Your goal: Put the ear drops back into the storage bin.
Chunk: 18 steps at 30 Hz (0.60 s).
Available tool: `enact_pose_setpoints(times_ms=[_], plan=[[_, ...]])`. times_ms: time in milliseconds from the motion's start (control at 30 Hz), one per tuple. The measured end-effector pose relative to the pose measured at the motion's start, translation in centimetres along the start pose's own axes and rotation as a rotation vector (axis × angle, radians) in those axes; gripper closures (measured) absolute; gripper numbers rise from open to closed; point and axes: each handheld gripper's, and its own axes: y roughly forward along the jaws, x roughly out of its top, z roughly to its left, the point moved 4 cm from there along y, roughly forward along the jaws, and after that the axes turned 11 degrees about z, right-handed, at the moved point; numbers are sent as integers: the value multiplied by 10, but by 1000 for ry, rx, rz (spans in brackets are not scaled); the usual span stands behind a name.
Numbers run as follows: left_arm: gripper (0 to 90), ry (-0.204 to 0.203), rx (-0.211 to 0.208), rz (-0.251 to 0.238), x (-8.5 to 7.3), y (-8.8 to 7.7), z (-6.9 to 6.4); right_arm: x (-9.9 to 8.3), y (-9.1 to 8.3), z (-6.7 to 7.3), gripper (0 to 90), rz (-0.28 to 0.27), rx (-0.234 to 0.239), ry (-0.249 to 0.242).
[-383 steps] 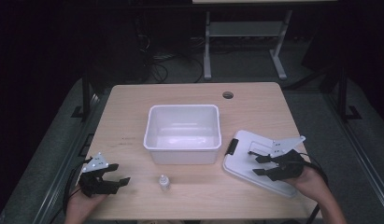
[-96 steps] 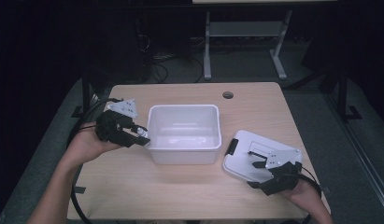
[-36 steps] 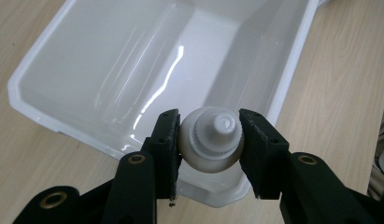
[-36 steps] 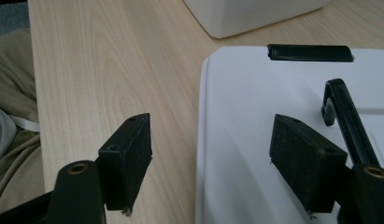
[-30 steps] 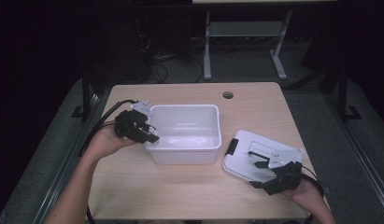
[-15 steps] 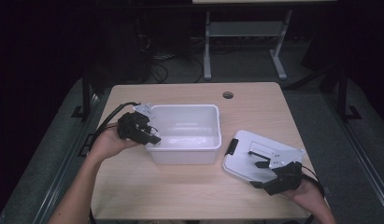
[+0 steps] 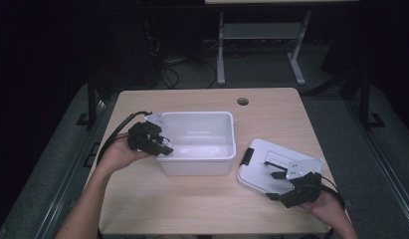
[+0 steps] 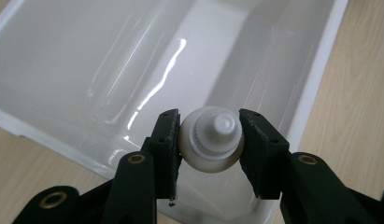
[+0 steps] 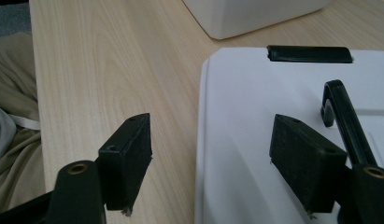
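My left gripper [image 8: 209, 140] clamps a small white round plastic bottle with a ribbed screw cap [image 8: 211, 139] between its fingers, cap facing me, held over the near wall of the white rectangular plastic tub [image 8: 316, 79]. My right gripper [image 9: 213, 156] stands wide apart, holding nothing; the flat white plastic lid with a black latch [image 9: 273, 93] lies under its right finger, bare wooden table [image 9: 110, 70] under the left.

Light wood table [image 7: 202, 209] with a round grommet hole [image 7: 243, 101] near the far edge. Beyond it, a grey metal stand [image 7: 259, 45] and loose cables [image 7: 167, 74] on the dark floor
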Motion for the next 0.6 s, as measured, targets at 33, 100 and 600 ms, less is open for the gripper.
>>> enact_pose_setpoints(times_ms=[33, 100, 600], plan=[[592, 2, 6, 10, -1, 1, 0, 0, 0, 0, 289, 0, 0, -1], [592, -6, 4, 7, -2, 3, 0, 0, 0, 0, 289, 1, 1, 1], [592, -11, 11, -4, -4, 4, 4, 1, 2, -1, 288, 2, 4, 0]])
